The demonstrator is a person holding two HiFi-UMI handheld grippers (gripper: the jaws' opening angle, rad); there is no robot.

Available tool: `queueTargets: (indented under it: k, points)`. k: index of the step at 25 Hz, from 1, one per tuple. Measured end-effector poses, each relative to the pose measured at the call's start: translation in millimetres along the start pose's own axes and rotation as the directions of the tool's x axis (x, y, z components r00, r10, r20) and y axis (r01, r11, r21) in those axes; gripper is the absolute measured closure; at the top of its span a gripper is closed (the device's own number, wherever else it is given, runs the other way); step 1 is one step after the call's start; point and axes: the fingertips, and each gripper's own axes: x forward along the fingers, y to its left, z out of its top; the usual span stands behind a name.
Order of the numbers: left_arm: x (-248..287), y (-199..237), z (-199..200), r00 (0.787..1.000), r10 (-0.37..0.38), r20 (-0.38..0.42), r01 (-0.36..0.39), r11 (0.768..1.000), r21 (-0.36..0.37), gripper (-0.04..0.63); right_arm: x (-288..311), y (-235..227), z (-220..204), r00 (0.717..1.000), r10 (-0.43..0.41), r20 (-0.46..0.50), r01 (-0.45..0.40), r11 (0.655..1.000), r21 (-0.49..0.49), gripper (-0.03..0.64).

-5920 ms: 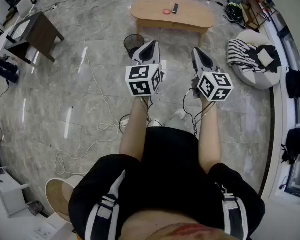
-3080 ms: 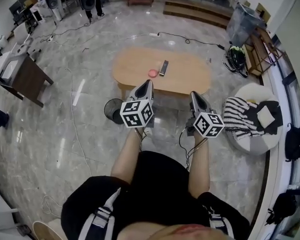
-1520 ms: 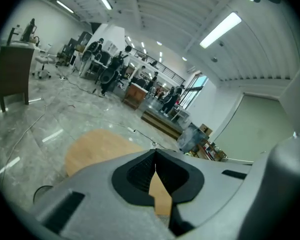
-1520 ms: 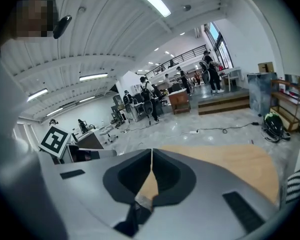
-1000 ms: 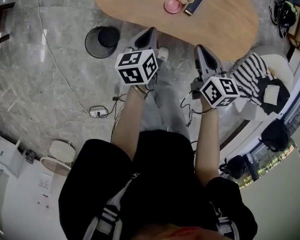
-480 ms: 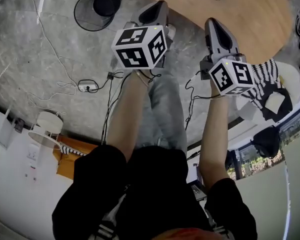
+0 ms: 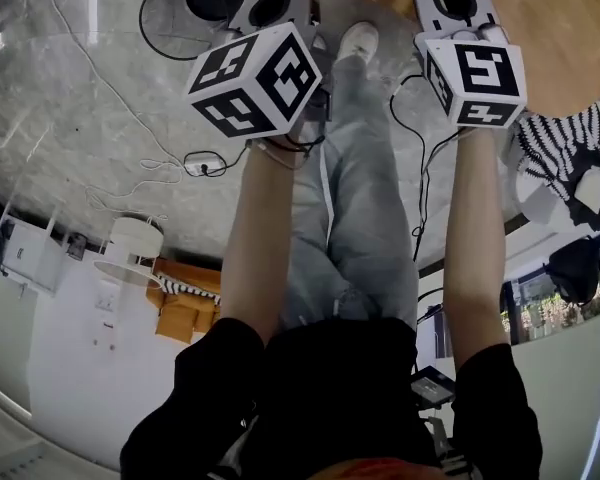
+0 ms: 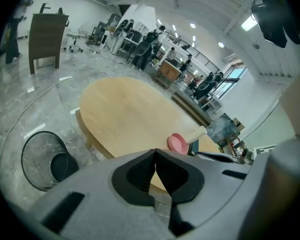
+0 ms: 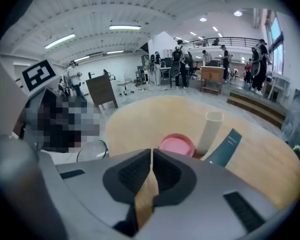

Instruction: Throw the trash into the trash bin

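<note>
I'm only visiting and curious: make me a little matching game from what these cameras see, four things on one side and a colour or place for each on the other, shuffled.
Things:
1 trash bin
2 dish
3 tube
4 table

Descriptions:
A pink
B cream
C light wood
D dark wire mesh, standing on the floor

Pairs: 1-D, 2-A, 3-B, 4-C
</note>
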Motion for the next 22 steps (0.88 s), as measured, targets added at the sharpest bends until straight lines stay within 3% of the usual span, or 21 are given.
queueTargets:
  k: [4, 9, 14, 18, 22]
  points:
    - [-9, 5, -18, 1.000, 0.017, -0.017, -0.017, 1.000, -0.022, 0.586, 14, -3, -7, 0.999, -0.018, -0.043, 0.012, 0.992, -0.122, 0.603]
    - [-20, 25, -20, 0.999, 0.033, -0.019, -0.033, 0.999, -0.028, 0.586, 41, -6, -6, 0.993, -0.052, -0.103, 0.021, 0.958, -0.287, 0.602]
    - [-32, 46, -18, 0.998, 0.061, 0.007, -0.060, 0.996, -0.071, 0.586, 64, -5, -14, 0.982, -0.079, -0.173, -0.019, 0.864, -0.503, 0.601]
    - [-44, 54, -16, 0.997, 0.069, 0.033, -0.065, 0.993, -0.097, 0.586, 69, -6, -16, 0.972, -0.114, -0.203, -0.014, 0.841, -0.540, 0.603]
    - [-57, 61, -16, 0.996, 0.074, 0.055, -0.067, 0.991, -0.119, 0.586, 67, 9, -3, 0.978, -0.093, -0.188, -0.014, 0.867, -0.498, 0.603]
